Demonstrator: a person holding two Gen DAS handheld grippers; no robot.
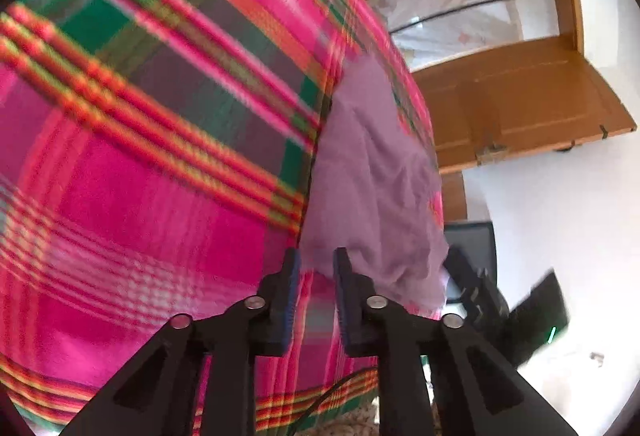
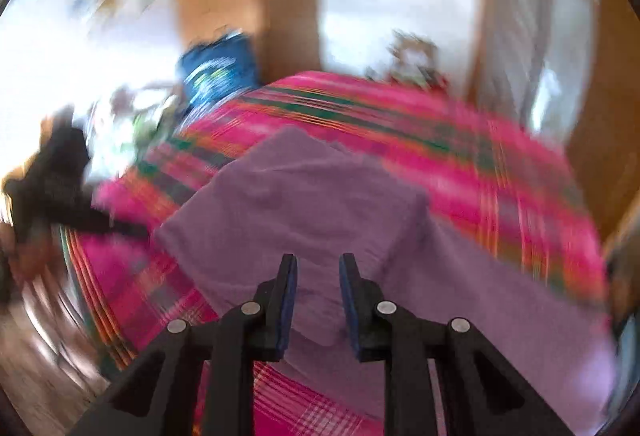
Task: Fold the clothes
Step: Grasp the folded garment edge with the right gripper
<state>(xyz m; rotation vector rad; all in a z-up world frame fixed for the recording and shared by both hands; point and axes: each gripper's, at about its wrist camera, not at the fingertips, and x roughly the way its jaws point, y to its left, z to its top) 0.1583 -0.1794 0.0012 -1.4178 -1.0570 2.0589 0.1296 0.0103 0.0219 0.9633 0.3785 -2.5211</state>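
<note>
Purple cloth (image 1: 372, 171) lies on a pink plaid bedspread (image 1: 160, 195) in the left wrist view, running away from the camera along the bed's edge, with its crumpled near end just ahead of the left gripper (image 1: 317, 262). That gripper's two dark fingers stand a little apart, and nothing is between them; the cloth's hem sits just beyond the tips, and whether it touches them is unclear. To the right an open wooden door (image 1: 520, 103) stands against a white wall, and the other gripper shows as a black shape at the bed's edge beside the cloth's near corner. In the right wrist view, which is heavily blurred, the purple cloth (image 2: 304, 195) is spread over the bedspread (image 2: 460, 155) with a folded, squarish upper layer and a longer layer running off to the right. The right gripper (image 2: 319, 264) hangs above the cloth's near part, its fingers slightly parted and pinching nothing. A blue bag (image 2: 218, 67) stands past the far corner of the bed.
</note>
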